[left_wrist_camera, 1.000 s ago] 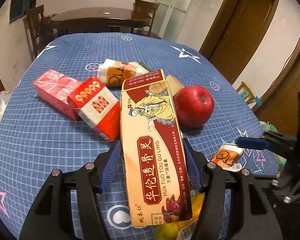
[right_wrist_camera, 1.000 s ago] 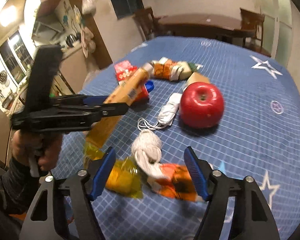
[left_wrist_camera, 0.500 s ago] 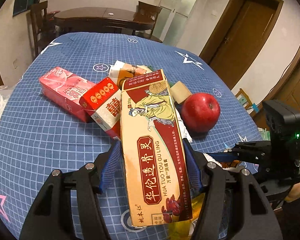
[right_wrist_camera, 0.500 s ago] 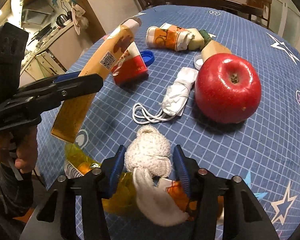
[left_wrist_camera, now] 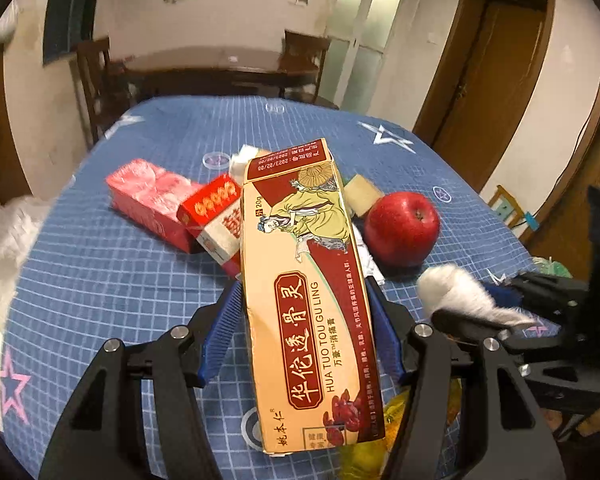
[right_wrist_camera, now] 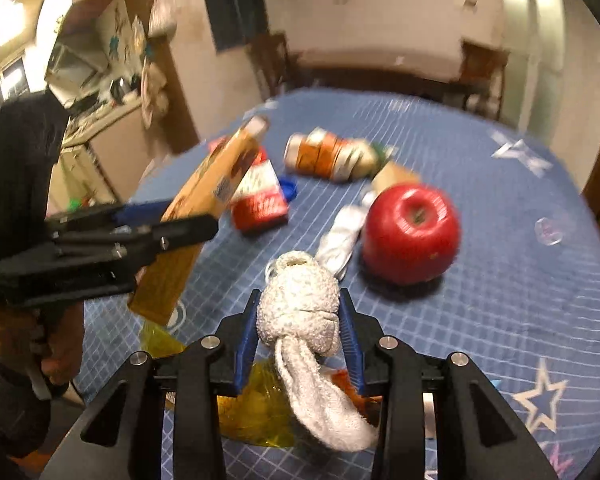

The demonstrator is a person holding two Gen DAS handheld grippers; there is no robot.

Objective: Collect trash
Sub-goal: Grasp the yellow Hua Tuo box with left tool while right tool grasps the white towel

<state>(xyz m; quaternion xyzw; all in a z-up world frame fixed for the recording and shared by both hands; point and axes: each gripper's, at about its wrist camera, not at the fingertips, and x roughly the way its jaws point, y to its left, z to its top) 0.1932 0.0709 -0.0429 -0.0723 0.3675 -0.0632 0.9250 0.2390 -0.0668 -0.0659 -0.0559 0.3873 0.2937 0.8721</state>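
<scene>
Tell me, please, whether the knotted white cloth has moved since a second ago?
Yes. The knotted white cloth has been lifted off the table; it lay low beside the yellow wrapper, and now the right gripper holds it up nearer the red apple.

A long cream-and-maroon ointment carton (left_wrist_camera: 308,292) with Chinese lettering and a robed figure is pinched between the left gripper's (left_wrist_camera: 300,332) blue fingers (left_wrist_camera: 220,332), lifted clear of the bench (left_wrist_camera: 100,272) and tilted, its far end toward twelve o'clock. A knotted white sock (right_wrist_camera: 304,320) is squeezed between the right gripper's (right_wrist_camera: 300,332) fingers (right_wrist_camera: 350,340), its loose tail hanging toward six o'clock. Lying on the bench: a red-and-white cigarette pack (left_wrist_camera: 216,220) at about ten o'clock from the carton, touching a red box (left_wrist_camera: 152,200) farther out; a crumpled orange-and-white wrapper (right_wrist_camera: 332,154) near twelve; a folded white mask (right_wrist_camera: 342,240) just beside the apple (right_wrist_camera: 410,232); a yellow wrapper (right_wrist_camera: 252,412) under the sock.
</scene>
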